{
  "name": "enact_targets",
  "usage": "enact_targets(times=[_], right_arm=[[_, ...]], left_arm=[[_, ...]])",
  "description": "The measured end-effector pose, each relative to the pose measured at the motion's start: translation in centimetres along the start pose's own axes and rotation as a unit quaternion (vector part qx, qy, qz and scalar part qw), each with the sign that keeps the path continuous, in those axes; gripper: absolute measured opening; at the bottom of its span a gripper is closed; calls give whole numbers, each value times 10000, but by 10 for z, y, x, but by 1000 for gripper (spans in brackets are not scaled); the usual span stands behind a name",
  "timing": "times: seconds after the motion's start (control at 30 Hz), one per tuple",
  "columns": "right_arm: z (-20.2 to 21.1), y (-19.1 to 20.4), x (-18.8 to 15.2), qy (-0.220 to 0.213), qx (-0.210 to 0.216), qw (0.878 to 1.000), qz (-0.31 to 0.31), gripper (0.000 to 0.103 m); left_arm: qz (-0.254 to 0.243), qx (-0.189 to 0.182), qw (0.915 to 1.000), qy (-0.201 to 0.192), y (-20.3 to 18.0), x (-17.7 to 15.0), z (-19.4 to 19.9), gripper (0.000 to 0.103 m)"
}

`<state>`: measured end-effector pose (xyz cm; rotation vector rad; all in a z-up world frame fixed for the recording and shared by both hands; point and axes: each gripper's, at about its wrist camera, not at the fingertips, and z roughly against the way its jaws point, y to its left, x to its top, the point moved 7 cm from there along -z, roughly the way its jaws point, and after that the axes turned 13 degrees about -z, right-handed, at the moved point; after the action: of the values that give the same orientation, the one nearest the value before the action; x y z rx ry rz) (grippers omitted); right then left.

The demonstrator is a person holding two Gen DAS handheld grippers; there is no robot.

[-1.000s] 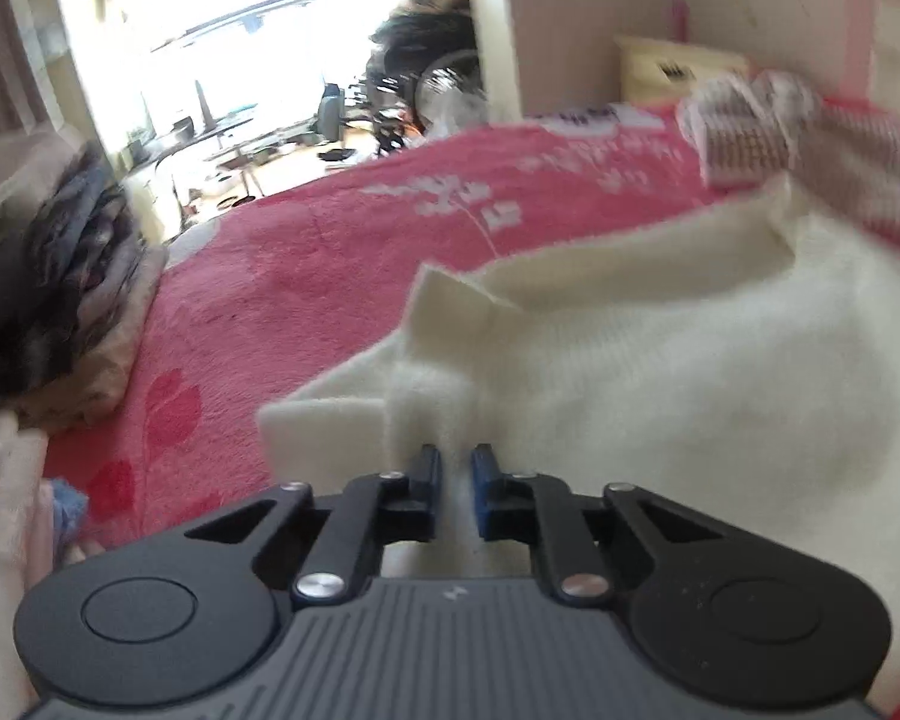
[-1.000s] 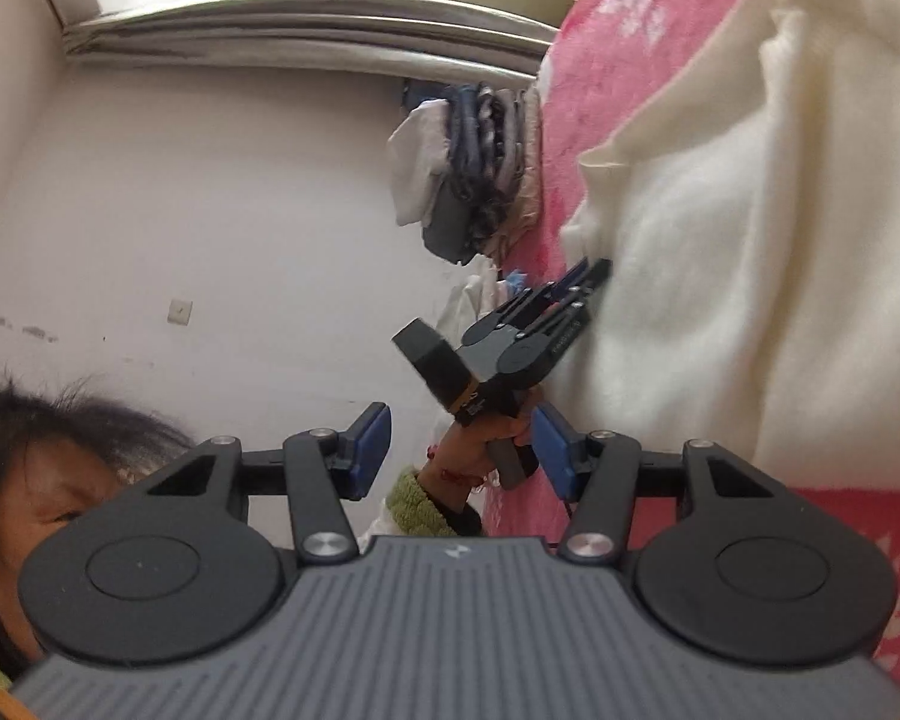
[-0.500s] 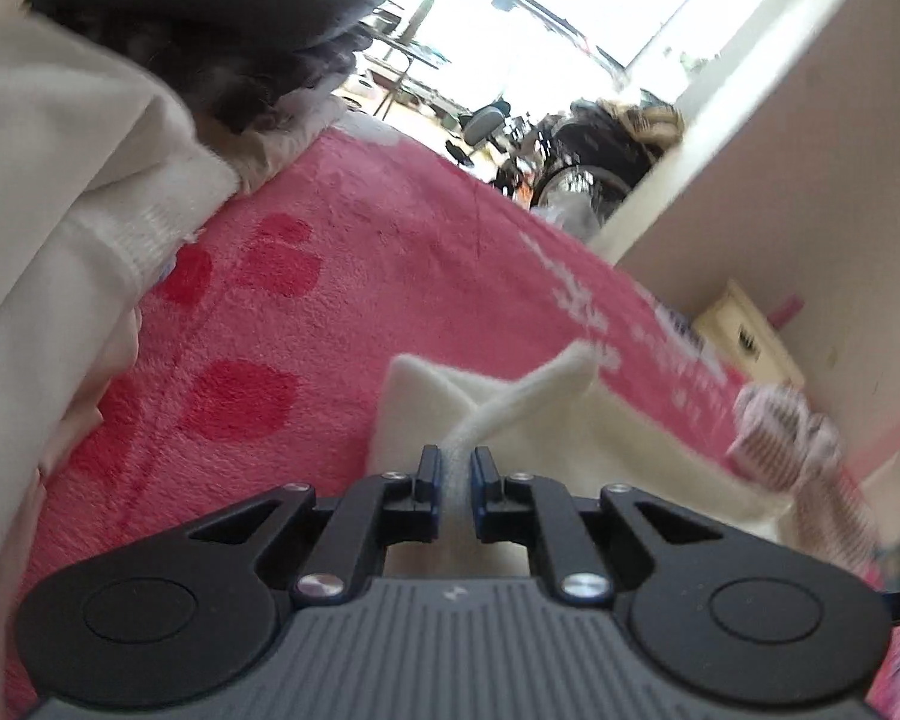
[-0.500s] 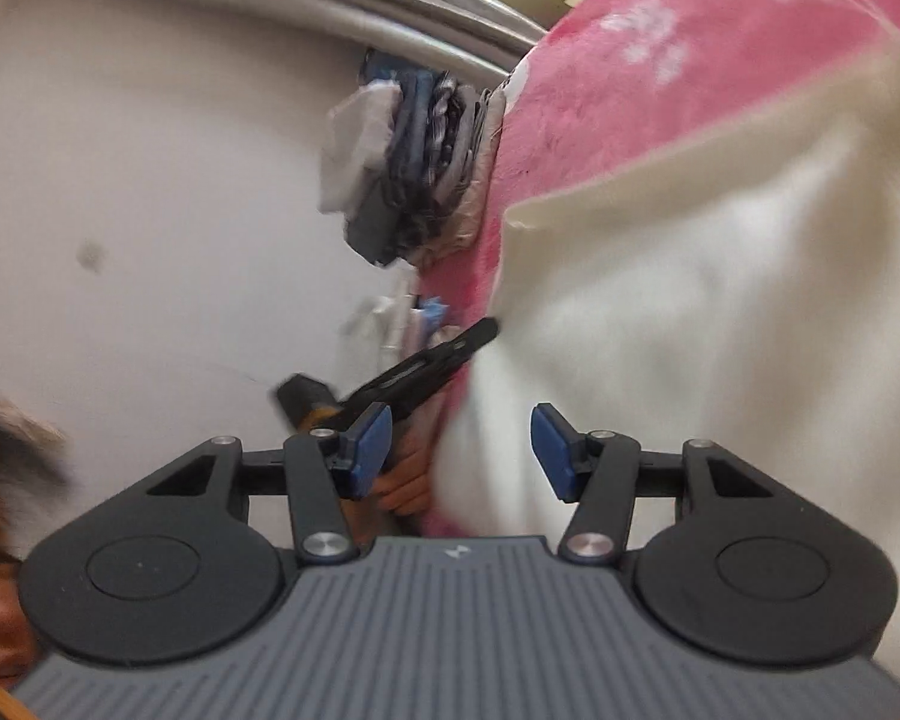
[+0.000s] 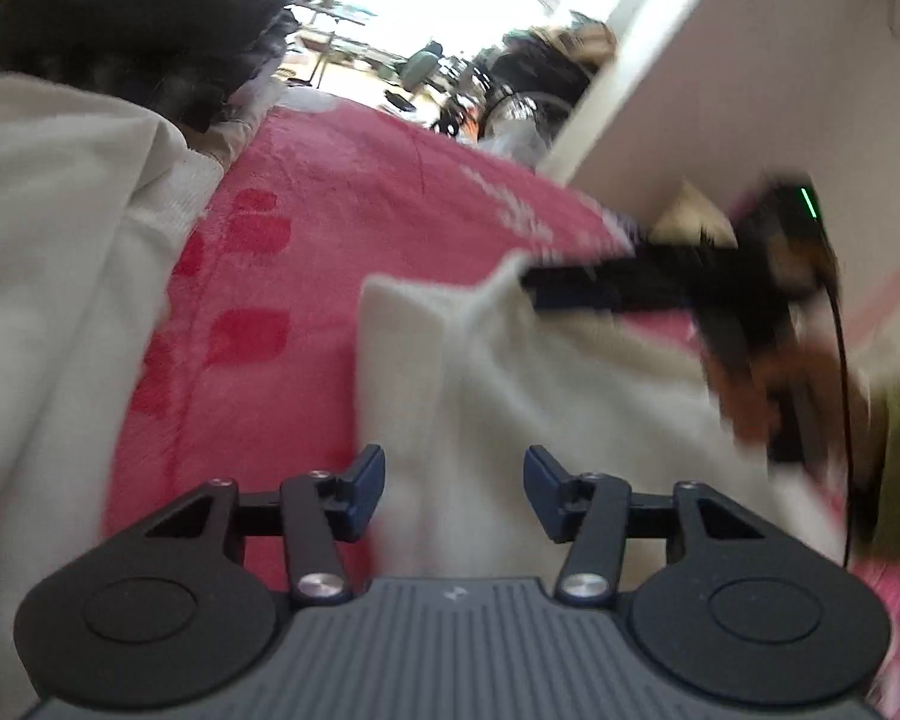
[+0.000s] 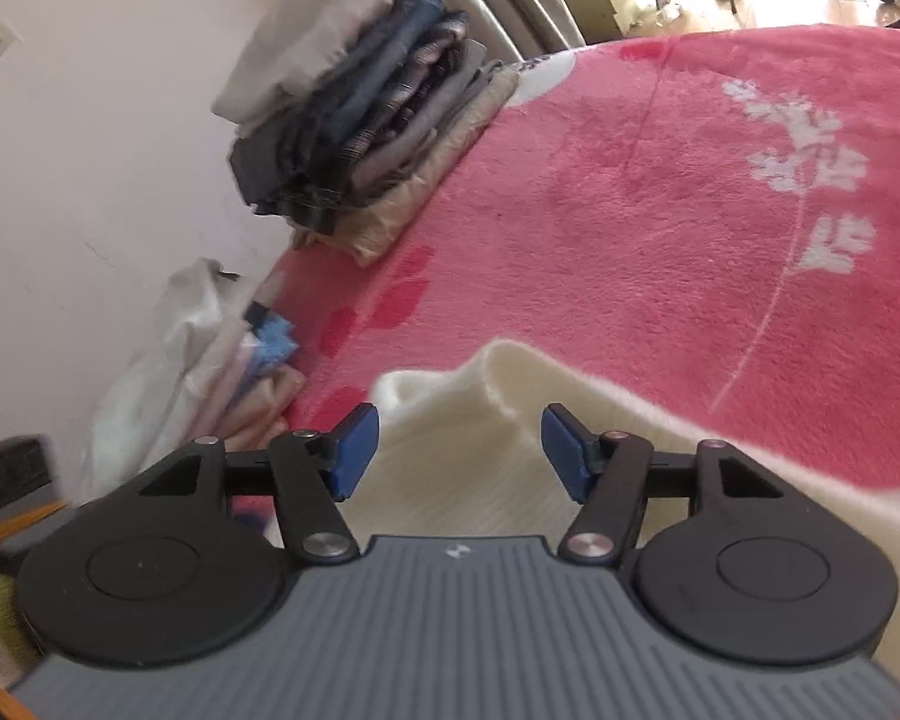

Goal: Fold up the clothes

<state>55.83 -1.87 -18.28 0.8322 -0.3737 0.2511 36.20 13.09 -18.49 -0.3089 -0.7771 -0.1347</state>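
Cream fleecy knitted garment (image 6: 450, 516) on pink floral bed blanket (image 6: 660, 240); left hand-held gripper (image 5: 453, 495) and right hand-held gripper (image 6: 459, 450) both open above its corner.

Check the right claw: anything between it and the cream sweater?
Nothing visible. The right claw is open, with the cream sweater edge lying directly between and beyond its blue pads. Only bare pink blanket lies further ahead; the stack of folded clothes sits far off by the wall.

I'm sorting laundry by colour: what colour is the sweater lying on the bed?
Cream, a plain off-white with no pattern. The sweater shows best in the right wrist view.
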Motion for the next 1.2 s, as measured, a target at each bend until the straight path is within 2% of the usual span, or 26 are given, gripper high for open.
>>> enact_targets(times=[0.07, 0.13, 0.2, 0.23, 0.27, 0.37, 0.47, 0.57, 0.67, 0.73, 0.83, 0.9, 0.97, 1.03, 1.07, 1.1, 1.2], right_arm=[[-5, 1, 1, 14, 31, 10000, 64, 60], [-9, 2, 1, 0, 43, 9999, 92, 59], [-14, 3, 2, -13, 56, 9999, 121, 45], [-16, 3, 2, -20, 62, 9999, 135, 24], [-18, 4, 3, -26, 68, 9999, 149, 15], [-18, 9, 4, -130, 138, 9995, 260, 10], [-6, 23, 6, -367, 289, 9981, 400, 9], [6, 40, 13, -561, 516, 9959, 491, 8], [4, 57, 18, -565, 676, 9939, 668, 8], [-15, 62, 16, -407, 575, 9942, 812, 8], [-63, 49, 8, -10, 113, 9970, 767, 9], [-89, 30, 5, 237, -116, 9989, 398, 9], [-88, 15, 12, 213, 122, 9991, -346, 11], [-68, -2, 25, 76, 373, 9926, -1152, 15], [-55, -11, 31, -18, 487, 9872, -1517, 26], [-36, -22, 38, -171, 578, 9818, -1801, 30], [42, -52, 55, -845, 769, 9664, -2304, 33]], left_arm=[[-317, 54, 9994, 97, -9, -14, 6, 53], [-502, 91, 9987, 19, -15, -21, 12, 51], [-564, 119, 9983, -77, -19, -23, 15, 44], [-598, 125, 9981, -123, -21, -24, 16, 35], [-652, 136, 9976, -164, -23, -23, 18, 31], [-841, 246, 9959, -207, -28, -24, 20, 21], [-630, 163, 9976, -235, -24, -26, 22, 13], [-4, -141, 9993, -358, -16, -28, 33, 12], [510, -380, 9975, -316, -6, -40, 38, 11], [683, -386, 9967, -200, 2, -49, 35, 11], [633, -293, 9974, -162, 3, -51, 32, 11], [554, -221, 9981, -168, 2, -50, 30, 12], [559, -195, 9981, -163, 3, -51, 29, 12], [469, -140, 9987, -145, 3, -51, 28, 12], [426, -115, 9989, -135, 3, -50, 28, 12], [414, -107, 9990, -126, 3, -51, 28, 13], [394, -91, 9991, -105, 4, -51, 28, 14]])
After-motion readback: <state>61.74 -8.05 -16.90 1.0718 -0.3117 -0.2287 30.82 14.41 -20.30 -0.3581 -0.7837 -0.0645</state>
